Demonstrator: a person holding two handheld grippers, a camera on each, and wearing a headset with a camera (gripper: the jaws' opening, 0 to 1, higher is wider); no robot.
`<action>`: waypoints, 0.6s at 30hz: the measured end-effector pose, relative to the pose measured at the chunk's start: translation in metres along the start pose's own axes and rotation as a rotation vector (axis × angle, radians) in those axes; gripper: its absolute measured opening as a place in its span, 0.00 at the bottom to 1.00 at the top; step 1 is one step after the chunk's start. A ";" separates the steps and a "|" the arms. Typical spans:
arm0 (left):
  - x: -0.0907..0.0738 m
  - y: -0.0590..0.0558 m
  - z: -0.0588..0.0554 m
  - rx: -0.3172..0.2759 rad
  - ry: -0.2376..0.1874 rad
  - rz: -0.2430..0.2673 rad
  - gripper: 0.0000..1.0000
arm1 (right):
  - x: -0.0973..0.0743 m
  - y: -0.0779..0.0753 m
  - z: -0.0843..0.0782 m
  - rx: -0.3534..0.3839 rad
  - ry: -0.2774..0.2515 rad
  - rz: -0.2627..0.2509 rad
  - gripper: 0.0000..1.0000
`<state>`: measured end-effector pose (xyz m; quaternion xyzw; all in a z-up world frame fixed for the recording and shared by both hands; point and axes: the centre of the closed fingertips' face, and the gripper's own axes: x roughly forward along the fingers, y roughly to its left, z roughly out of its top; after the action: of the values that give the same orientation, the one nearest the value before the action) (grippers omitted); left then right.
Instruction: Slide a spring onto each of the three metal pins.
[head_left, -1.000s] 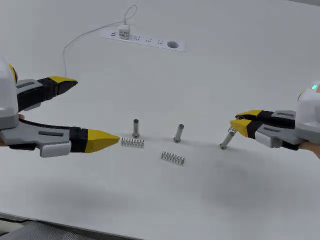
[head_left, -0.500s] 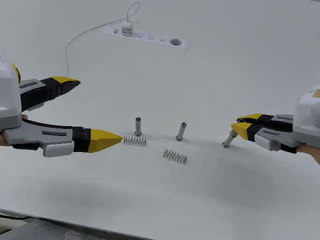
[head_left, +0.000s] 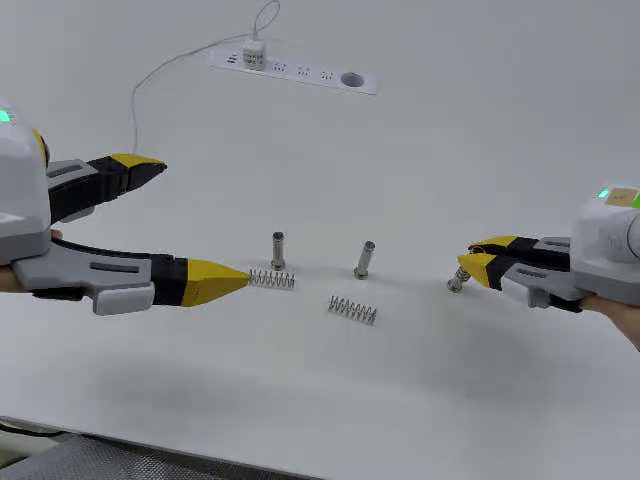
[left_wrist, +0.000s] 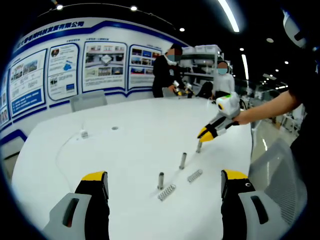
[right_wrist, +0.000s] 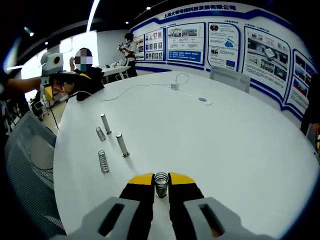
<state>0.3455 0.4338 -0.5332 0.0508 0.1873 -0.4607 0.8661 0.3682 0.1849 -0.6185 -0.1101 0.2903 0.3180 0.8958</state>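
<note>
First spring (right_wrist: 161, 184) clamped in the right gripper (head_left: 470, 262), at the right-hand pin (head_left: 457, 283).
Risk: pin appears to lean, so a coil may catch its tip and topple it. The left gripper (head_left: 203, 224) gapes wide, empty, beside a loose spring (head_left: 272, 279).

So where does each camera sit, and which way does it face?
Head view: on the headset, looking down at the table; the left gripper and right gripper show.
Left gripper view: on the left gripper, facing across the table toward the right gripper; its open jaws show.
Right gripper view: on the right gripper, facing along jaws shut on a spring.
Shared: all three show two bare pins and two loose springs.
</note>
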 end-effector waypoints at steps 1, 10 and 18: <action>0.000 0.000 0.001 -0.003 -0.003 0.000 0.96 | 0.001 0.001 -0.001 -0.001 0.002 0.002 0.11; -0.001 0.001 0.000 0.000 0.006 0.001 0.96 | 0.009 0.000 -0.011 0.016 0.024 -0.001 0.11; 0.002 -0.001 0.001 0.000 0.009 -0.003 0.96 | 0.010 0.000 -0.015 0.021 0.033 -0.002 0.11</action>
<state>0.3454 0.4316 -0.5331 0.0527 0.1912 -0.4618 0.8645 0.3675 0.1846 -0.6366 -0.1062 0.3085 0.3121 0.8923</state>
